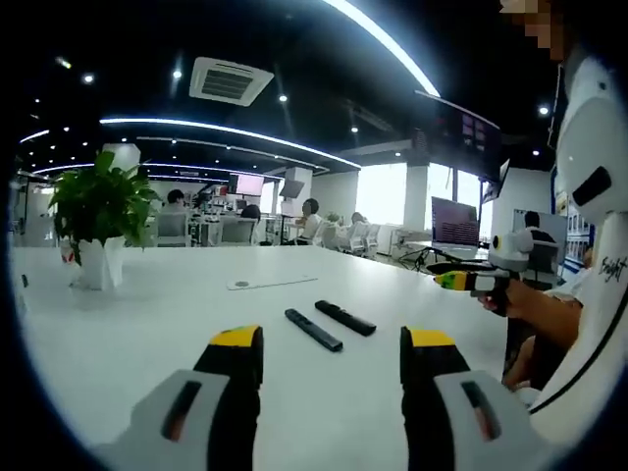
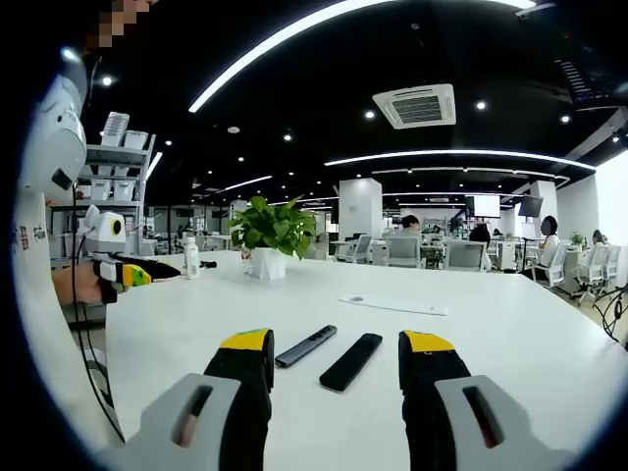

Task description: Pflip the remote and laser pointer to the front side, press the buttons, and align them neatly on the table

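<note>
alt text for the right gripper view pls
Two slim dark devices, a remote and a laser pointer, lie side by side, apart, on a white table beyond the open right gripper. A potted plant stands further back.

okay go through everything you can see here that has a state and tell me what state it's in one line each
Left hand-held gripper: open, empty, above the table.
Right hand-held gripper: open, empty, above the table.
Grey remote: flat on the white table, untouched; which face is up, cannot tell.
Black remote: flat beside the grey one, apart, roughly parallel.
Potted plant: upright.
Bottle: upright.
White card: lying flat.
</note>
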Demonstrator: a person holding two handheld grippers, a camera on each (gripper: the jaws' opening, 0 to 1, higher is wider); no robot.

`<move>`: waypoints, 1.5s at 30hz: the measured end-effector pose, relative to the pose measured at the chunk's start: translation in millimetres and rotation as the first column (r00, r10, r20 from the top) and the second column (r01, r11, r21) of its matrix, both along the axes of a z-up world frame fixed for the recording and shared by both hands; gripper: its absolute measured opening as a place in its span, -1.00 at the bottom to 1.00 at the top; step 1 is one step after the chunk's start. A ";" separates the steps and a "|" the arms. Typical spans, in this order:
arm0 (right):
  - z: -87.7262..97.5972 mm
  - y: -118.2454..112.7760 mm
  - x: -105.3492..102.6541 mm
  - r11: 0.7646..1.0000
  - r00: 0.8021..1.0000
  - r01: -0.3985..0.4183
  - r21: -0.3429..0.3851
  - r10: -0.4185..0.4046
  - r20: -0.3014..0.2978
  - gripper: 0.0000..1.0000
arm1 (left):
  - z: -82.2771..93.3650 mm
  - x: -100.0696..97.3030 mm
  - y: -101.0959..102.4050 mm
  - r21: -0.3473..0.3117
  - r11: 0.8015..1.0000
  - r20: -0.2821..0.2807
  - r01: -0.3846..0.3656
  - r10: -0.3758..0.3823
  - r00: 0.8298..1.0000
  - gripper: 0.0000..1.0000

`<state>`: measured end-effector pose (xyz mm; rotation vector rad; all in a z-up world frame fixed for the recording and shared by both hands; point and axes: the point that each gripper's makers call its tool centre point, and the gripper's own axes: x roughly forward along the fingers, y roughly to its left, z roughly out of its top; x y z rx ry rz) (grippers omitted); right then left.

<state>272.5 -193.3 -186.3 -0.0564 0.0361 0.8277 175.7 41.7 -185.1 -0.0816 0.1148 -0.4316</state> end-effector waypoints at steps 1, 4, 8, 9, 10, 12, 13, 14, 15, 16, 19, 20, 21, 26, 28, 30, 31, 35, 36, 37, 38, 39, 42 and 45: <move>0.0 0.4 0.0 1.000 1.000 -0.001 -0.003 0.001 0.001 0.07 | -1.1 0.3 0.4 0.003 1.000 -0.002 0.003 -0.003 1.000 0.16; 0.3 1.8 -0.3 1.000 1.000 -0.005 -0.011 0.005 0.005 0.07 | -3.7 -0.2 2.1 0.025 1.000 -0.009 0.011 -0.011 1.000 0.16; -0.5 5.6 -2.2 1.000 1.000 -0.009 -0.019 0.009 0.005 0.07 | -6.3 -3.0 3.7 0.043 0.999 -0.017 0.019 -0.018 1.000 0.17; -1.3 6.9 -2.9 1.000 1.000 -0.012 -0.024 0.012 0.005 0.07 | -6.6 -3.6 4.4 0.042 0.999 -0.018 0.018 -0.017 1.000 0.17; -2.5 8.6 -3.8 0.999 1.000 -0.014 -0.031 0.014 0.005 0.07 | -7.0 -4.0 5.4 0.039 0.999 -0.018 0.016 -0.015 1.000 0.17; -5.6 12.8 -5.3 0.999 1.000 -0.018 -0.045 0.019 0.006 0.07 | -8.8 -3.9 7.7 0.039 0.999 -0.026 0.005 -0.004 1.000 0.16; -7.4 15.0 -6.3 0.998 1.000 -0.022 -0.054 0.023 0.006 0.07 | -9.9 -3.7 9.3 0.042 0.999 -0.029 -0.001 0.003 1.000 0.16; -8.3 16.3 -7.0 0.998 1.000 -0.025 -0.058 0.025 0.007 0.07 | -10.3 -3.9 9.6 0.047 0.999 -0.030 -0.003 0.004 1.000 0.16; -8.8 17.2 -7.7 0.998 1.000 -0.029 -0.060 0.029 0.007 0.07 | -10.8 -4.1 9.6 0.051 0.999 -0.031 -0.003 0.005 0.999 0.16; -8.9 18.0 -8.4 0.998 0.999 -0.033 -0.060 0.034 0.007 0.07 | -10.8 -4.3 9.5 0.054 0.999 -0.032 -0.002 0.004 0.999 0.15; -7.5 18.8 -9.1 0.998 0.999 -0.036 -0.059 0.037 0.010 0.07 | -11.7 -4.8 8.5 0.061 0.998 -0.034 0.000 0.002 0.999 0.15; -7.0 19.0 -9.4 0.998 0.999 -0.037 -0.059 0.038 0.011 0.07 | -12.0 -5.0 8.0 0.064 0.998 -0.034 0.001 0.001 0.999 0.15; -5.8 17.8 -9.3 0.998 0.999 -0.034 -0.059 0.035 0.015 0.07 | -12.8 -4.7 7.9 0.063 0.998 -0.037 0.002 0.001 0.999 0.15; -1.0 9.8 -8.9 0.999 1.000 -0.013 -0.053 0.014 0.028 0.06 | -15.1 -3.9 7.9 0.064 0.998 -0.046 0.002 0.001 0.999 0.13; -1.0 8.0 -8.7 0.999 1.000 -0.008 -0.045 0.009 0.024 0.06 | -15.5 -3.1 7.2 0.066 0.998 -0.049 0.006 -0.003 0.999 0.13; -1.7 7.3 -8.4 0.999 1.000 -0.005 -0.047 0.006 0.023 0.06 | -16.6 -2.6 6.8 0.069 0.998 -0.053 0.007 -0.003 0.999 0.12; -2.4 6.8 -8.1 0.999 1.000 -0.003 -0.049 0.004 0.022 0.05 | -17.4 -2.3 6.5 0.072 0.997 -0.055 0.007 -0.003 0.998 0.12; -3.6 8.0 -8.6 0.998 1.000 -0.005 -0.056 0.006 0.022 0.05 | -19.6 -2.3 5.8 0.072 0.997 -0.061 0.009 -0.005 0.998 0.11; -3.7 8.2 -8.7 0.998 1.000 -0.005 -0.058 0.006 0.023 0.05 | -20.0 -2.4 5.7 0.072 0.997 -0.063 0.010 -0.006 0.998 0.10; -3.8 8.5 -8.7 0.998 1.000 -0.005 -0.059 0.006 0.023 0.05 | -20.5 -2.5 5.6 0.072 0.997 -0.065 0.011 -0.006 0.998 0.10; -3.9 8.7 -8.8 0.998 1.000 -0.005 -0.060 0.007 0.024 0.05 | -20.9 -2.5 5.4 0.072 0.997 -0.067 0.012 -0.007 0.998 0.10; -4.3 9.3 -8.8 0.998 1.000 -0.004 -0.066 0.005 0.027 0.05 | -22.8 -3.1 6.2 0.080 0.997 -0.072 0.011 -0.005 0.997 0.10; -5.1 9.5 -8.6 0.998 1.000 -0.003 -0.068 0.004 0.025 0.04 | -23.2 -3.3 8.1 0.077 0.997 -0.073 0.008 -0.002 0.997 0.09; -6.2 9.7 -8.0 0.997 1.000 0.000 -0.074 0.002 0.024 0.04 | -23.9 -3.4 10.3 0.077 0.997 -0.075 0.002 0.003 0.997 0.08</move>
